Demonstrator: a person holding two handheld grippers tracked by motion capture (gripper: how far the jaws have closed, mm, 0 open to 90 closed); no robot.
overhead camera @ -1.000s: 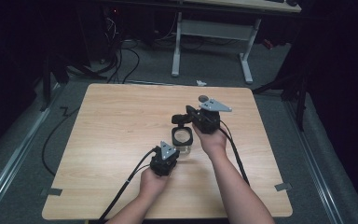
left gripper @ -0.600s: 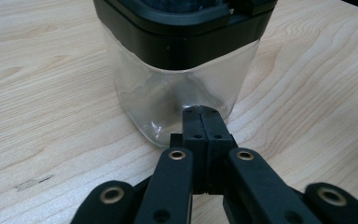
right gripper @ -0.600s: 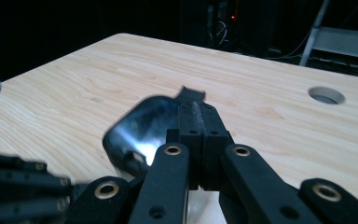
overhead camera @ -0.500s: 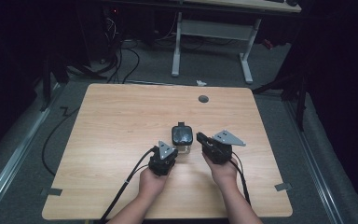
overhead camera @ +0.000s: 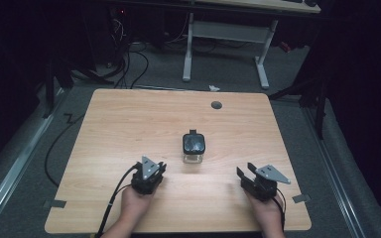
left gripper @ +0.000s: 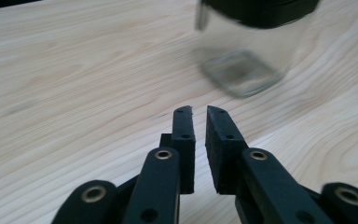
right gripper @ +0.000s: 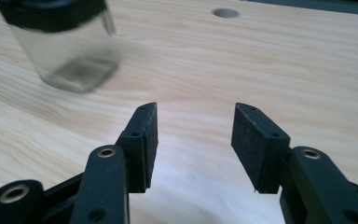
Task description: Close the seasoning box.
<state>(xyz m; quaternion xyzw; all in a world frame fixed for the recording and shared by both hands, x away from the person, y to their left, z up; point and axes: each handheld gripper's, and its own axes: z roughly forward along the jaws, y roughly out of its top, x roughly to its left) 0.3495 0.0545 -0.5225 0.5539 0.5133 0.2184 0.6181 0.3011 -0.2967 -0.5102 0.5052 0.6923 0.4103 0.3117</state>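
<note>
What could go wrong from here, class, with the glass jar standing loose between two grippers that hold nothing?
1. The glass jar stands free on the table, gripped by neither the left gripper nor the right gripper; a careless sweep might tip it.
2. The left jaws show only a narrow gap, probably too small to fit round the jar.

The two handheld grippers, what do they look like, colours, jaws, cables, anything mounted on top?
Both the left gripper and the right gripper are black, with brass-coloured pivot pins and flat rectangular black pads. Each carries a grey three-cornered plate on top. A black cable trails from each. The forearms are bare, no sleeves.
</note>
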